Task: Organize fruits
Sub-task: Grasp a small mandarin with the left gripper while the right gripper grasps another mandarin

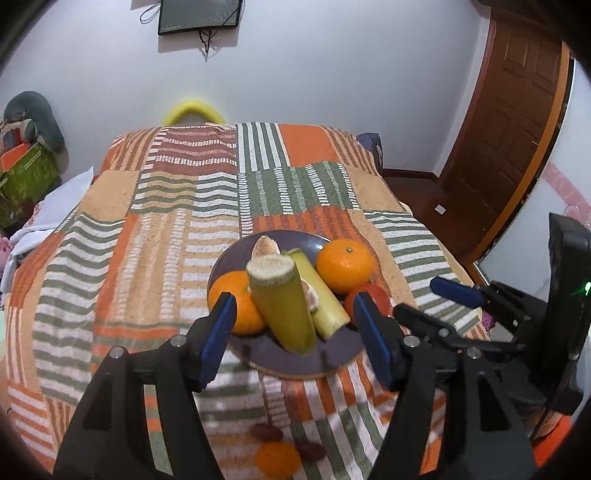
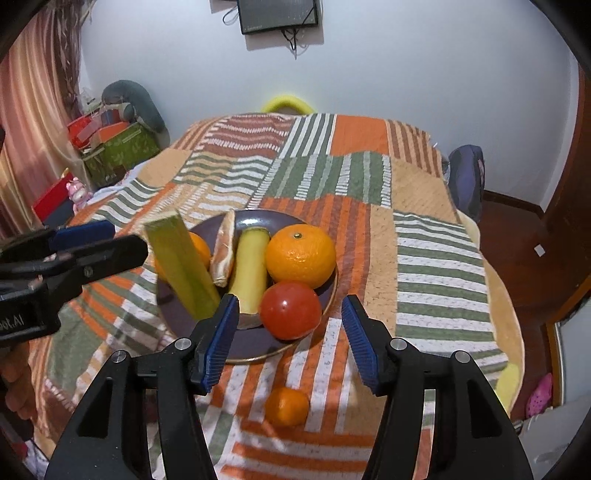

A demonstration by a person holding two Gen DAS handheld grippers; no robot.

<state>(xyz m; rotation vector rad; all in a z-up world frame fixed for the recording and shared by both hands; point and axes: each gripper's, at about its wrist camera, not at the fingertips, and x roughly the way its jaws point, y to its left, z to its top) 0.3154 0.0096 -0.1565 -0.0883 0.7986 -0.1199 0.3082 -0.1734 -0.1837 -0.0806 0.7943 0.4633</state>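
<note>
A dark purple plate (image 1: pixel 295 363) (image 2: pixel 255 218) sits on the striped cloth and holds two oranges (image 1: pixel 345 264) (image 2: pixel 301 254), a red tomato (image 2: pixel 290 310) (image 1: pixel 376 297), peeled orange segments (image 2: pixel 225 254) and two green sugarcane pieces. One cane piece (image 1: pixel 284 306) (image 2: pixel 181 266) leans tilted over the plate. The other cane piece (image 2: pixel 251 266) (image 1: pixel 321 295) lies flat. My left gripper (image 1: pixel 295 332) is open just in front of the tilted cane, not touching it. My right gripper (image 2: pixel 290 336) is open above the tomato. A small mandarin (image 2: pixel 286 406) (image 1: pixel 277 458) lies on the cloth in front of the plate.
Two brown dates (image 1: pixel 266 432) lie beside the mandarin. The patchwork cloth (image 1: pixel 166 229) covers the table. Boxes and a grey cushion (image 2: pixel 122 140) are stacked at the far left. A wooden door (image 1: pixel 509 140) stands at the right, and a screen (image 1: pixel 199 14) hangs on the wall.
</note>
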